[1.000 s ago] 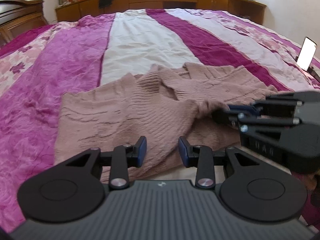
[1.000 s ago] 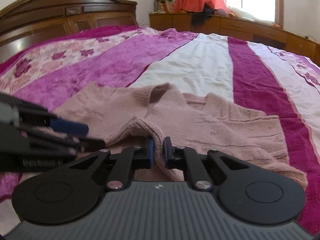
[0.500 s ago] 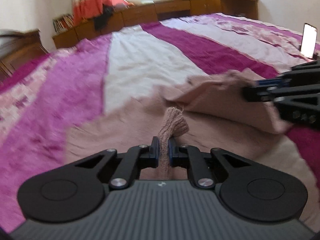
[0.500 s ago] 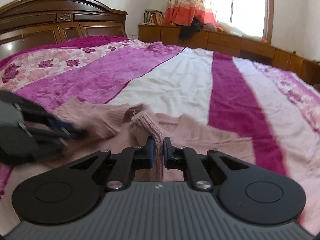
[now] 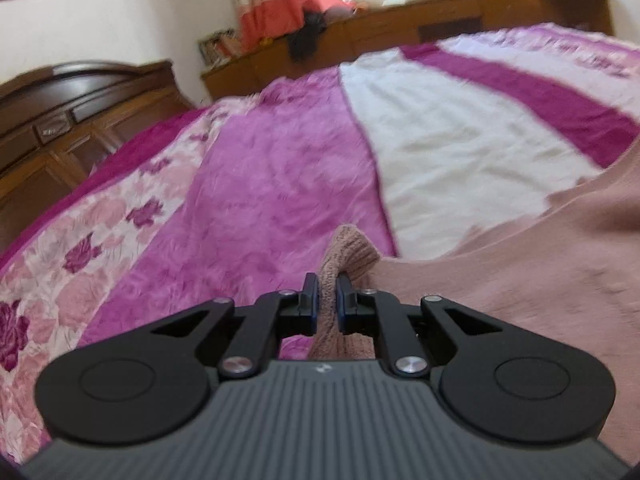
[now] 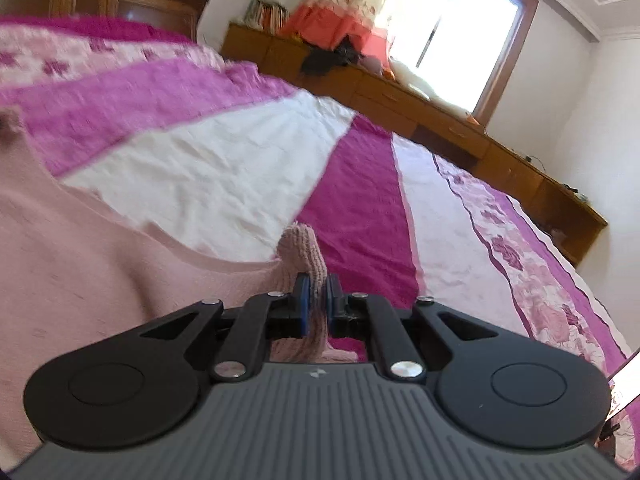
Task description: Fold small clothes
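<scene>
The left gripper (image 5: 327,294) has its jaws closed narrow on a bunched fold of the pink knitted sweater (image 5: 520,264); a ribbed nub of the knit pokes out just beyond the jaw tips, and more of it hangs down between the jaws toward the camera. To the right of these jaws the sweater spreads in a broad, smooth sheet that runs off the right edge of the left wrist view. Ahead and to the left of the jaws lies the bedspread (image 5: 256,200), striped in magenta, white and a pale floral band. Beyond it, far ahead to the left, stands a dark wooden headboard (image 5: 72,120), and straight ahead a low wooden cabinet (image 5: 400,28) runs along the wall under an orange-hemmed curtain (image 5: 280,4).

The right gripper (image 6: 314,300) likewise has its jaws pinched narrow on a ribbed fold of the same sweater (image 6: 80,280), with a small knob of knit sticking up past the tips. Here the cloth stretches away to the left of the jaws, filling the left side of the right wrist view. Ahead and to the right of the jaws the striped bedspread (image 6: 360,200) continues. Far beyond, the long cabinet (image 6: 440,120) sits below a bright window (image 6: 452,20). Both views are tilted and somewhat blurred.
</scene>
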Demonstrator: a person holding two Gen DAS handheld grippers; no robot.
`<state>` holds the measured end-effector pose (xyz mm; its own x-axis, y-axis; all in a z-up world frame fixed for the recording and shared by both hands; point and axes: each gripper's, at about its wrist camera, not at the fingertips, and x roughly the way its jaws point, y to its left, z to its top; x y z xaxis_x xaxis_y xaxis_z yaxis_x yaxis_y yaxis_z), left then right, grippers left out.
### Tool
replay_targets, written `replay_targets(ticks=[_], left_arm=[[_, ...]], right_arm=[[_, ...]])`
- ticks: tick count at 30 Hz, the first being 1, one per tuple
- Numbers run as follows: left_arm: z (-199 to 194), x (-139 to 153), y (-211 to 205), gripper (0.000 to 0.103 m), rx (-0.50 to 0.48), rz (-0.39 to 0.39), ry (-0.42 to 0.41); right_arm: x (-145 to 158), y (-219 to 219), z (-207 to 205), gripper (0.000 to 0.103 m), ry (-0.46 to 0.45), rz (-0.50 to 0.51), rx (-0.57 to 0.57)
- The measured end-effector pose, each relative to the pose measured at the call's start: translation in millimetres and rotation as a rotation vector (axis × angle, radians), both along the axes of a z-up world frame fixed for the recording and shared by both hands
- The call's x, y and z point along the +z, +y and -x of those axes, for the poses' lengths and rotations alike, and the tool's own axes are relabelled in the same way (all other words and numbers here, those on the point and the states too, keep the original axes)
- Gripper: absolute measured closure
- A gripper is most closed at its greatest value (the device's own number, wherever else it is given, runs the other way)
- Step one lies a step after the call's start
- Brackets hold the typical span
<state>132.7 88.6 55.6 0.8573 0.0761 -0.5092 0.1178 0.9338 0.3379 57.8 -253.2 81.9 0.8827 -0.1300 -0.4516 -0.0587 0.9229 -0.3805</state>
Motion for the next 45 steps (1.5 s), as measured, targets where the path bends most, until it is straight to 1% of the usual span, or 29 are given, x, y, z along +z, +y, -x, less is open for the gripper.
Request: replay_targets(ticks=[3, 5, 8, 10, 12, 14, 16, 24, 28, 30, 32, 34, 35, 42, 43, 45], left_arm=[[-16.0, -19.0, 10.1, 0.092, 0.026, -0.008, 0.044], [-23.5, -30.6, 17.4, 0.092, 0.038, -0.016, 0.067], [-29.4, -42.0, 27.6, 0.09, 0.051, 0.012, 0.095], [-29.6, -44.3, 32.3, 0.09, 0.051, 0.037, 0.098], [-29.8, -42.7, 33.2, 0.09, 0.048, 0.044, 0.094], [-28.2, -38.2, 34.8, 0.09, 0.053, 0.063, 0.099], [-26.5, -32.1, 36.6, 0.09, 0.06, 0.096, 0.114], [2.8, -0.6, 46.3, 0.089, 0.054, 0.221, 0.154], [22.2, 8.1, 45.6, 0.089, 0.06, 0.236, 0.173], [31.5, 10.4, 45.3, 0.089, 0.059, 0.25, 0.19], [41.9, 11.3, 45.3, 0.089, 0.06, 0.277, 0.21], [51.7, 10.6, 45.2, 0.089, 0.063, 0.305, 0.232], [56.6, 10.3, 45.0, 0.089, 0.063, 0.315, 0.24], [83.7, 6.3, 48.3, 0.089, 0.085, 0.378, 0.296], [86.8, 5.9, 49.1, 0.089, 0.093, 0.384, 0.3], [93.2, 4.9, 50.4, 0.089, 0.107, 0.394, 0.307]], right_arm=[[-26.3, -7.0, -22.3, 0.095, 0.044, 0.046, -0.024], [-44.7, -12.0, -35.3, 0.094, 0.087, 0.058, -0.032], [-70.1, -21.1, -51.4, 0.094, 0.132, 0.106, -0.045], [-81.2, -26.5, -55.4, 0.094, 0.115, 0.143, -0.056], [-82.2, -32.9, -60.8, 0.094, 0.118, 0.136, -0.077], [-76.4, -40.1, -62.8, 0.093, 0.116, 0.097, -0.11], [-67.2, -49.2, -57.4, 0.093, 0.114, 0.029, -0.132], [-36.5, -68.8, -7.8, 0.092, 0.143, -0.237, -0.177], [-26.9, -75.9, 19.8, 0.091, 0.161, -0.379, -0.198], [-24.5, -80.1, 31.9, 0.081, 0.169, -0.457, -0.203], [-22.3, -83.3, 42.8, 0.059, 0.164, -0.529, -0.208], [-20.8, -84.9, 54.5, 0.048, 0.162, -0.594, -0.203], [-21.2, -85.4, 58.3, 0.046, 0.167, -0.618, -0.199], [-29.9, -86.1, 79.5, 0.044, 0.224, -0.762, -0.193], [-32.4, -87.5, 79.9, 0.042, 0.234, -0.785, -0.194], [-37.8, -91.3, 80.0, 0.032, 0.254, -0.838, -0.206]])
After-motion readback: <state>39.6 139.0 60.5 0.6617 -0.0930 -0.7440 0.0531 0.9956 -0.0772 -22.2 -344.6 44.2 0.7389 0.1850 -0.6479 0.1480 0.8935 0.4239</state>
